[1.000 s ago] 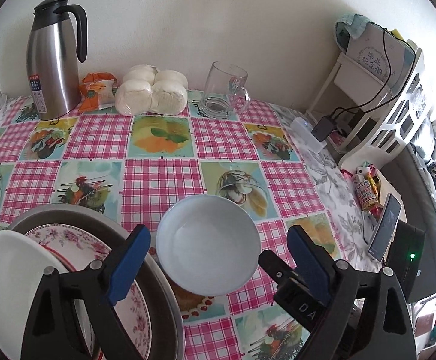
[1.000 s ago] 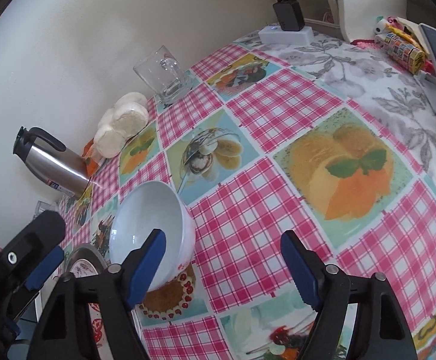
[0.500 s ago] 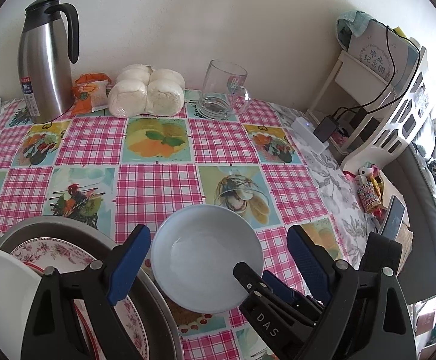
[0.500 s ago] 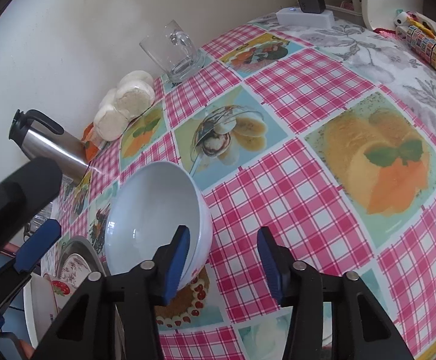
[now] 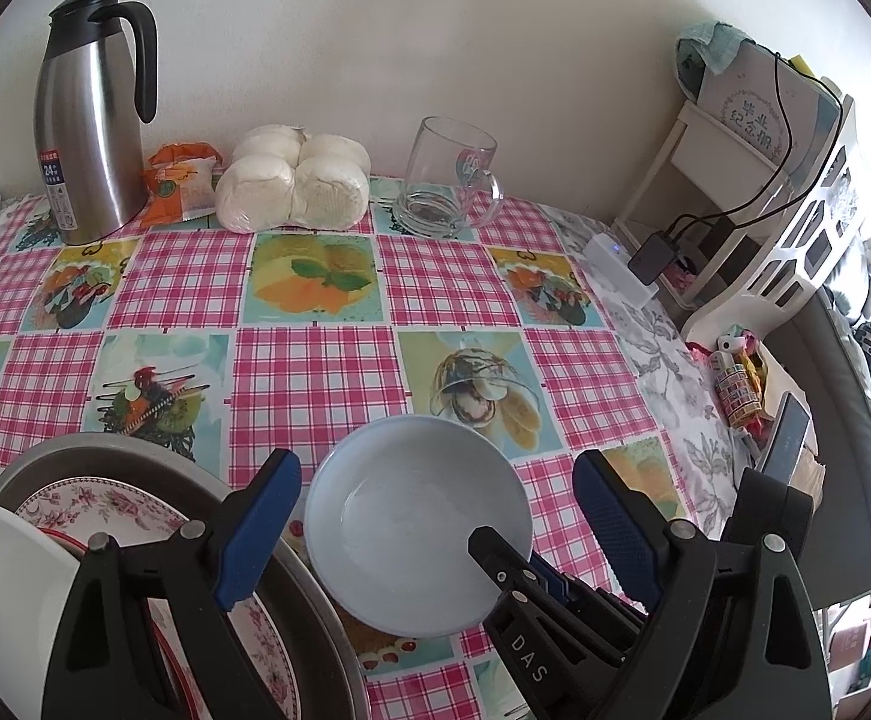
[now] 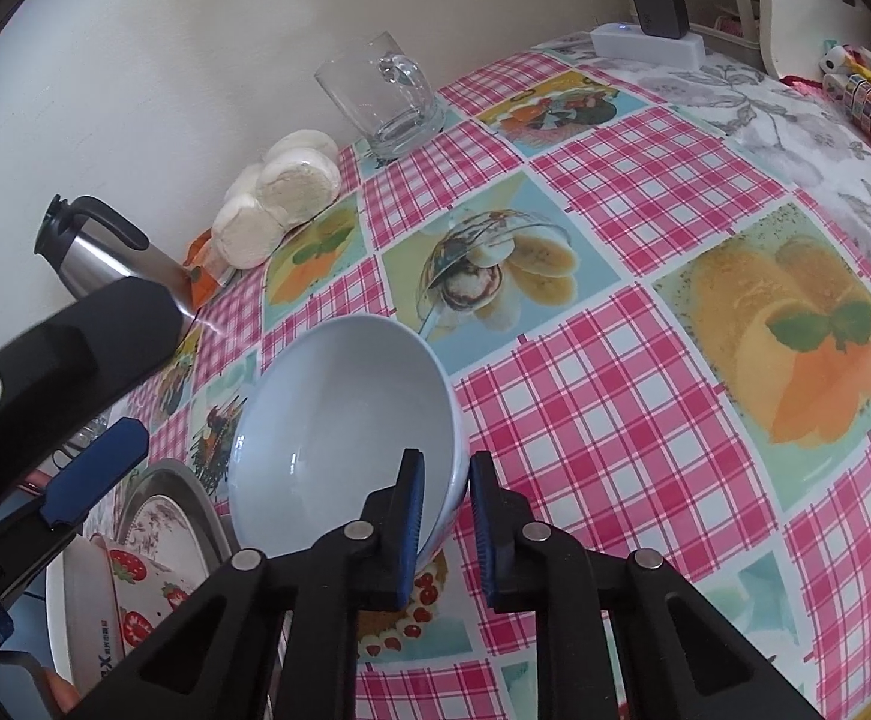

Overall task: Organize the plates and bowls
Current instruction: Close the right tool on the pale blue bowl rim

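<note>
The pale blue bowl (image 6: 339,432) sits on the tabletop (image 6: 615,420), on its pink checked cloth, and serves as the landmark here. The right claw (image 6: 442,531) is clamped on the bowl's near rim, one blue finger (image 6: 411,516) inside the wall and the other outside, the two pads close together with the rim between them. In the left wrist view the same bowl (image 5: 417,525) lies between the blue pads of the left claw (image 5: 435,534), which stand wide apart on either side of it, touching nothing; the right claw (image 5: 531,570) reaches in over the bowl's right edge.

Just left of the bowl stands a metal basin (image 5: 309,618) holding a floral plate (image 5: 99,504) and a white bowl (image 5: 3,600) with strawberry prints on its outside. Well beyond the bowl, along the wall, stand a steel thermos jug (image 5: 87,138), an orange snack packet (image 5: 180,183), a bag of white buns (image 5: 294,180) and a clear glass mug (image 5: 447,180).
</note>
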The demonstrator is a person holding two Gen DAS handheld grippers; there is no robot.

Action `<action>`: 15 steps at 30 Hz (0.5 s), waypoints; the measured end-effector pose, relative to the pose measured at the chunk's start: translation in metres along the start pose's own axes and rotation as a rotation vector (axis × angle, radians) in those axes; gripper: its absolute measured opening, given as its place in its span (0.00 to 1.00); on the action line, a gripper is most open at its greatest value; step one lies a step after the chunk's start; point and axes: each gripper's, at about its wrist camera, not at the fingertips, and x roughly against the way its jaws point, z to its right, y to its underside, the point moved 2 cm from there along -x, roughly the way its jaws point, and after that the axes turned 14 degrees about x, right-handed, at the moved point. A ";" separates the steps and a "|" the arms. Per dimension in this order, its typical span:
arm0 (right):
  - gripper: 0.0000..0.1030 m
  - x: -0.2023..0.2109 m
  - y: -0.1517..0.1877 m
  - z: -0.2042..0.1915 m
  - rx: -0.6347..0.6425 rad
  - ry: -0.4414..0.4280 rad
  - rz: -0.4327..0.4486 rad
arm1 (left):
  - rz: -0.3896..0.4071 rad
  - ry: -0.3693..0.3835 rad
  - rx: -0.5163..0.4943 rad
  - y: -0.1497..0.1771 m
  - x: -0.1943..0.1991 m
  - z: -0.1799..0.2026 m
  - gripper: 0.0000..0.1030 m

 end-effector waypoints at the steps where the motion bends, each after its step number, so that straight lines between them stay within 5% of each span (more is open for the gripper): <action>1: 0.14 0.000 0.000 0.001 -0.001 0.002 -0.001 | 0.000 0.000 -0.001 0.000 0.000 0.000 0.90; 15: 0.08 0.015 -0.003 0.037 -0.085 0.019 0.020 | -0.020 -0.014 -0.033 0.004 -0.004 0.002 0.89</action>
